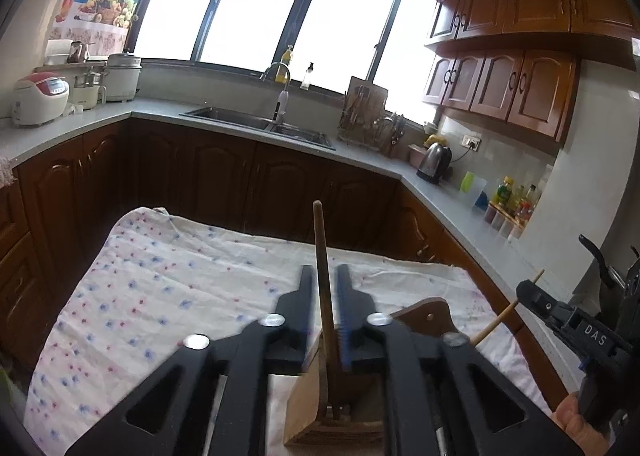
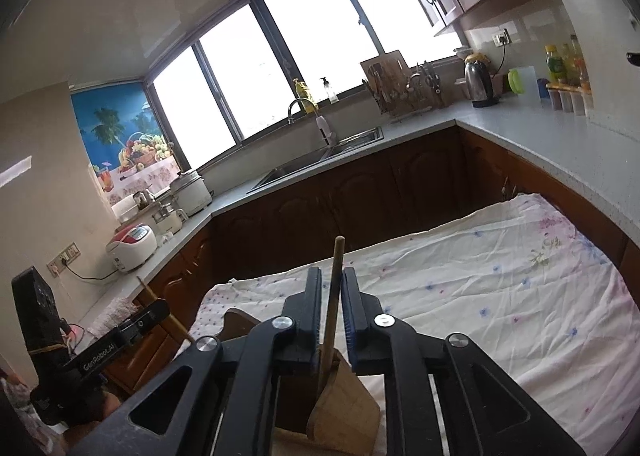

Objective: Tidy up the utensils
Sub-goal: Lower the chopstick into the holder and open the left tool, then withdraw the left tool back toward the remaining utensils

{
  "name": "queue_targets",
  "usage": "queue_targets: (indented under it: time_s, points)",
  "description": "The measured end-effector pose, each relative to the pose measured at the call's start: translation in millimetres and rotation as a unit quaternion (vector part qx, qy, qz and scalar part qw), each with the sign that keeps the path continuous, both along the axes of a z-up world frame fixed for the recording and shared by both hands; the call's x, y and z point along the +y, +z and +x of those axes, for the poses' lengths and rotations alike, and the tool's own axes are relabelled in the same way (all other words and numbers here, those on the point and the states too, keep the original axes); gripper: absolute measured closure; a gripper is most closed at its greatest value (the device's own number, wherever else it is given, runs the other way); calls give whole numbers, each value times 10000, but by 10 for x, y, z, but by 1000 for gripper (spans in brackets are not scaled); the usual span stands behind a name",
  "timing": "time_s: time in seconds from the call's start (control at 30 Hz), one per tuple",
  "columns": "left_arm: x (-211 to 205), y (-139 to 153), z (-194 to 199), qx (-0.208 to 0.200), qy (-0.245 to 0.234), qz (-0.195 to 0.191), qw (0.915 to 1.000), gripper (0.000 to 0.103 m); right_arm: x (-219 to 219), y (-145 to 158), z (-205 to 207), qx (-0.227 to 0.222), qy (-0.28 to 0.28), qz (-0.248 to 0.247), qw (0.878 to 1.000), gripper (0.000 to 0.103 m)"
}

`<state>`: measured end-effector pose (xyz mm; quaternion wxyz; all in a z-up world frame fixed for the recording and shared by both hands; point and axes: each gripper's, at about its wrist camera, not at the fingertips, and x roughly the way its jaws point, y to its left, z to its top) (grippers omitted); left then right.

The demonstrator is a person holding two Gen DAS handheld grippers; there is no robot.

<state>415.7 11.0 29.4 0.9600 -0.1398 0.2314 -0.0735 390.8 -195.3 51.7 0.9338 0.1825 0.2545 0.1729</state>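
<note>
Left claw (image 1: 325, 296) tilts down, apart around wooden utensil (image 1: 322, 256) (untouched); right claw (image 2: 331, 298) likewise, over wooden holder (image 2: 344, 412).

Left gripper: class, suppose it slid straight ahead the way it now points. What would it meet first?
Probably the flowered cloth on the table. The left gripper tilts downward, with a wooden handle standing loose between its open jaws above a wooden holder. Depth is hard to judge.
</note>
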Motion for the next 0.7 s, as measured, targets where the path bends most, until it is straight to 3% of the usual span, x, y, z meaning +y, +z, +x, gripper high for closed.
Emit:
queue_targets:
  time_s: [0.03, 0.07, 0.13, 0.17, 0.3, 0.7]
  points:
    - [8, 15, -21, 6, 51, -6, 10000, 65, -12, 9, -6, 9, 8, 30, 10000, 69]
    - [13, 32, -59, -36, 97, -9, 9999, 52, -34, 22, -32, 0, 22, 101, 9999, 46]
    - [48, 58, -119, -75, 145, -52, 9999, 42, -60, 51, -97, -63, 8, 195, 9998, 28]
    - [67, 66, -144, -61, 152, -80, 9998, 36, -86, 71, -135, -104, -4, 248, 9996, 24]
    - [131, 84, -321, -46, 198, -82, 9998, 25, -220, 130, -301, -139, -38, 474, 9988, 16]
    - [144, 164, -1130, 110, 32, 108, 9999, 19, -476, 77, -1025, 101, -66, 379, 9992, 15]
